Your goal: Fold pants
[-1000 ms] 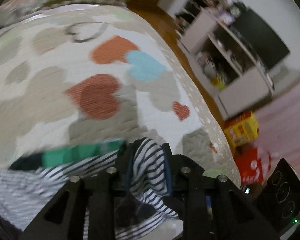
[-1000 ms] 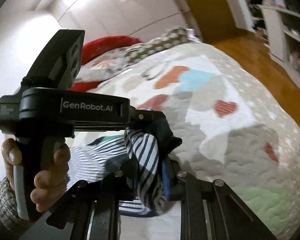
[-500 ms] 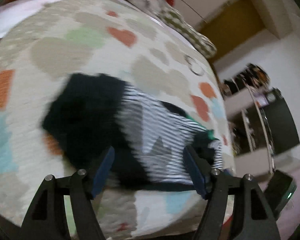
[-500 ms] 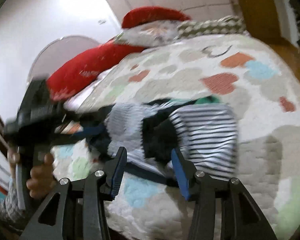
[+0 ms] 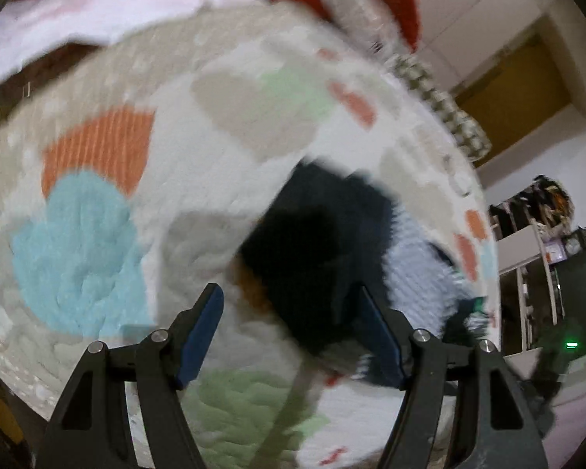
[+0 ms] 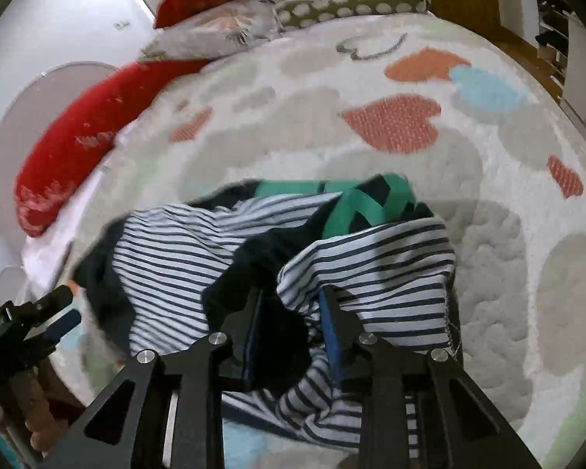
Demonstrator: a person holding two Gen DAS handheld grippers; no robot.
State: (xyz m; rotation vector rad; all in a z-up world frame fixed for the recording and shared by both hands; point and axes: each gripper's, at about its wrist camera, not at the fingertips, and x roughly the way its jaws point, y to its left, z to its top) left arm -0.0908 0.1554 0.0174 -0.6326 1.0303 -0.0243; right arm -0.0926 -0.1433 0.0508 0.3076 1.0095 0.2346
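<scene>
1. Pants (image 6: 277, 258): striped navy-and-white fabric with dark navy panels and a green band at the far edge. They lie in a loose heap on the bedspread (image 6: 429, 78), near its front edge in the right wrist view. Not flat, not squared.
2. Fold status, my read: very early. No clean fold line is visible, the legs aren't aligned, and layers overlap at random. The waistband end (green) looks bunched on itself.
3. Right gripper (image 6: 291, 332): jaws partly open and closing at this moment, with a ridge of dark and striped cloth between the blue pads. Pads look to be contacting the fabric, but I can't confirm a firm pinch yet.
4. Left gripper (image 5: 289, 336): jaws wide apart, nothing clamped. The dark end of the pants (image 5: 332, 242) sits just past the fingertips, overlapping the right finger. That view is blurred, so contact can't be confirmed.
5. Left gripper also shows at the lower left of the right wrist view (image 6: 39, 320), beside the dark end of the heap, a hand (image 6: 39, 402) on its handle.
6. Remaining, as I judge it: spread the garment flat, line up the legs, fold lengthwise, then fold across. Basically the whole job.
7. Surroundings: red pillows (image 6: 78, 133) and a dotted cushion (image 6: 351, 0) at the far end, well apart from the pants.
</scene>
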